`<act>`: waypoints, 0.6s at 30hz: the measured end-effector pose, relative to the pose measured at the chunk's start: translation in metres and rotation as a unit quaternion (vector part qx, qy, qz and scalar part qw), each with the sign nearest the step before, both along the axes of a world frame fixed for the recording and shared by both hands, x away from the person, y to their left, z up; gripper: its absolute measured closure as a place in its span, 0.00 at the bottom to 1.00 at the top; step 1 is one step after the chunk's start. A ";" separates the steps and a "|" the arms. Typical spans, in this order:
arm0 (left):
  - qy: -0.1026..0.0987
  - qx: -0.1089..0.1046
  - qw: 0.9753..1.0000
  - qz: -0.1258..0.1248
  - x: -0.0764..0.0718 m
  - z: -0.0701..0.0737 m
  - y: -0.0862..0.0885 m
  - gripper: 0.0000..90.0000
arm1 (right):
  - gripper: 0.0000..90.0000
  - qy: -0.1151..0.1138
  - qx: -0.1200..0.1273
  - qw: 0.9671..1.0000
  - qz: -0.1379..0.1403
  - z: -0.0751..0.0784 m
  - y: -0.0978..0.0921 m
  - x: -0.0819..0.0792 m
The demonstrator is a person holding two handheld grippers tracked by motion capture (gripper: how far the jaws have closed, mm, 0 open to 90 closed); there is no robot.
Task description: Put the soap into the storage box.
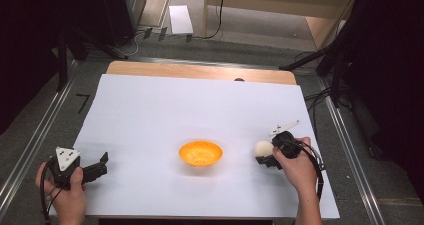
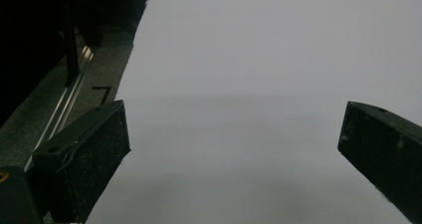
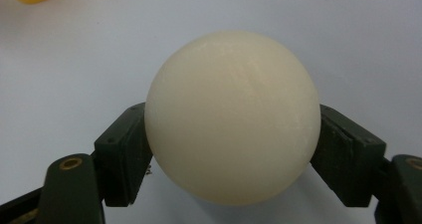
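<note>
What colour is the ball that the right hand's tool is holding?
The ball is a creamy off-white, plain and unpatterned. It shows best in the right gripper view.

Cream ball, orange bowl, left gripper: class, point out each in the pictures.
Cream ball (image 3: 232, 117), right gripper view, front middle.
Orange bowl (image 1: 200, 152), high view, inner floor.
Left gripper (image 1: 102, 166), high view, between its fingertips.

Black two-jaw grippers (image 1: 97, 169) with brass screws, trailing black cables, grey three-cornered plates
</note>
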State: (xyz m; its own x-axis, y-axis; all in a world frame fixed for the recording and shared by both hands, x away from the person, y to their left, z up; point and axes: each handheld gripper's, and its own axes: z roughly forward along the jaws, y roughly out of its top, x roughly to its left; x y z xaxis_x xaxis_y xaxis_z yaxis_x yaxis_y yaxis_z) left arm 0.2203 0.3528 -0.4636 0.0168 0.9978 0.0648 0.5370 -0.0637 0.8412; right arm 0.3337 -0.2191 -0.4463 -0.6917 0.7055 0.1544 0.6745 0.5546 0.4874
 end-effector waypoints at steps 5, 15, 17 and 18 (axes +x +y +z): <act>0.000 0.001 1.000 0.000 0.000 0.000 0.000 0.00 | 0.27 -0.001 0.005 1.000 0.009 0.007 0.007 -0.002; -0.003 0.005 1.000 0.000 0.000 0.000 -0.001 0.00 | 0.27 0.002 0.016 0.999 0.033 0.018 0.019 -0.002; -0.005 0.006 1.000 0.000 -0.001 0.000 -0.001 0.00 | 0.27 0.002 0.017 0.999 0.035 0.020 0.021 -0.001; -0.006 0.006 1.000 0.000 -0.001 0.000 -0.002 0.00 | 0.27 0.004 0.016 0.999 0.036 0.022 0.023 -0.001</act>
State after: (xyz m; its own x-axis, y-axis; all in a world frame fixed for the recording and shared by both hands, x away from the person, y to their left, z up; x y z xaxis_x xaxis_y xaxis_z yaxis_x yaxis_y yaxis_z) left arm 0.2195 0.3510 -0.4640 0.0167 0.9969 0.0767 0.5261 -0.0740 0.8472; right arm 0.3326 -0.1962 -0.4245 -0.7388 0.6488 0.1826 0.6380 0.5858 0.4998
